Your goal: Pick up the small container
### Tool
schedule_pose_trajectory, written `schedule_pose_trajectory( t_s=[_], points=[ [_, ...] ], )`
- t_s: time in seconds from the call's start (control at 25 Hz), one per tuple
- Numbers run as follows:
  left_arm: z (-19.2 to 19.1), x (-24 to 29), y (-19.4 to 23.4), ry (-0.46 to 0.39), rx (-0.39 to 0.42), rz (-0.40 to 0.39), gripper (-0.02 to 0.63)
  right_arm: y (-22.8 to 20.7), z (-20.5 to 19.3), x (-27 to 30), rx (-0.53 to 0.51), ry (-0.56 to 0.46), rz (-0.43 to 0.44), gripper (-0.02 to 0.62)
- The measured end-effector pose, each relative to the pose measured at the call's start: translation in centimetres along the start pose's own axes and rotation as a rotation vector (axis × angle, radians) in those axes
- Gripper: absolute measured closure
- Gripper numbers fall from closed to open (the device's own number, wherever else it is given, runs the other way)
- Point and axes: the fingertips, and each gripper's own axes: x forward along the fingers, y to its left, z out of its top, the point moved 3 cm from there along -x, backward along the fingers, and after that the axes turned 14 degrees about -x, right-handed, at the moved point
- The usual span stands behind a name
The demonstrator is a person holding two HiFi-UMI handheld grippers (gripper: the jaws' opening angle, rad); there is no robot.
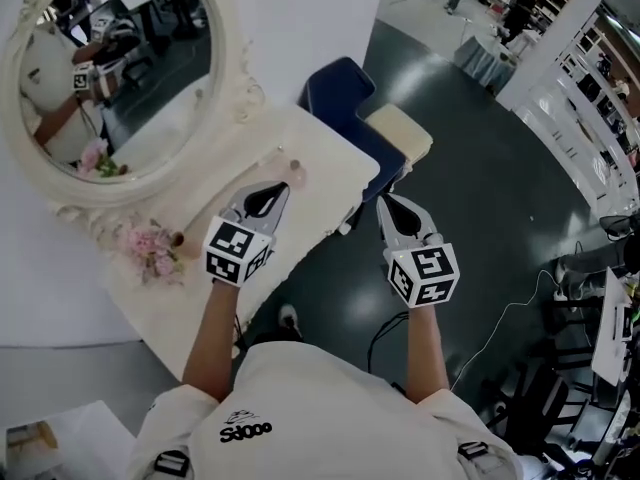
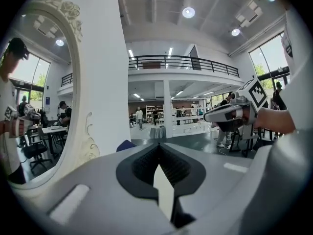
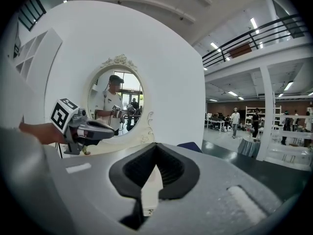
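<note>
A small pale pink container stands near the far edge of the cream dressing table. My left gripper hovers just short of it, jaws shut and empty, tips pointing towards it. My right gripper hangs beyond the table's right edge, over the dark floor, also shut with nothing in it. In the left gripper view my own jaws meet with nothing between them, and the right gripper shows at the right. The right gripper view shows its shut jaws and the left gripper. The container is hidden in both gripper views.
An oval mirror in a cream frame stands at the table's back left. Pink flowers lie on the near left of the table. A blue chair with a cream cushion sits beyond the table. A cable trails across the floor.
</note>
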Motion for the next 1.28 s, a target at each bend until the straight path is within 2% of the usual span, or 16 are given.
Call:
schedule_pose_trajectory(
  t_s=[0.32, 0.44, 0.6, 0.72, 0.92, 1.16, 1.28],
  points=[
    [-0.8, 4.3, 7.1, 0.062, -0.065, 0.029, 0.586, -1.3, -0.8, 7.2, 0.015, 0.063, 0.016, 0.594],
    [-1.3, 6.1, 8.8, 0.095, -0.073, 0.034, 0.537, -2.3, -1.2, 9.4, 0.024, 0.077, 0.02, 0.594],
    [-2.9, 10.0, 11.0, 0.123, -0.091, 0.035, 0.507, -4.3, -2.7, 13.7, 0.026, 0.1, 0.048, 0.594],
    [-5.1, 13.8, 13.7, 0.141, -0.099, 0.045, 0.441, -5.8, -4.4, 18.7, 0.011, 0.102, 0.095, 0.594],
    [-9.6, 18.3, 16.6, 0.191, -0.157, 0.105, 0.372, -7.4, -6.9, 24.4, -0.022, 0.122, 0.202, 0.594],
    [-14.6, 22.0, 18.1, 0.245, -0.225, 0.14, 0.348, -9.4, -10.0, 28.8, -0.019, 0.164, 0.291, 0.594],
    [-17.0, 23.6, 18.1, 0.272, -0.185, 0.155, 0.35, -9.7, -11.7, 30.3, -0.017, 0.196, 0.325, 0.594]
  ],
)
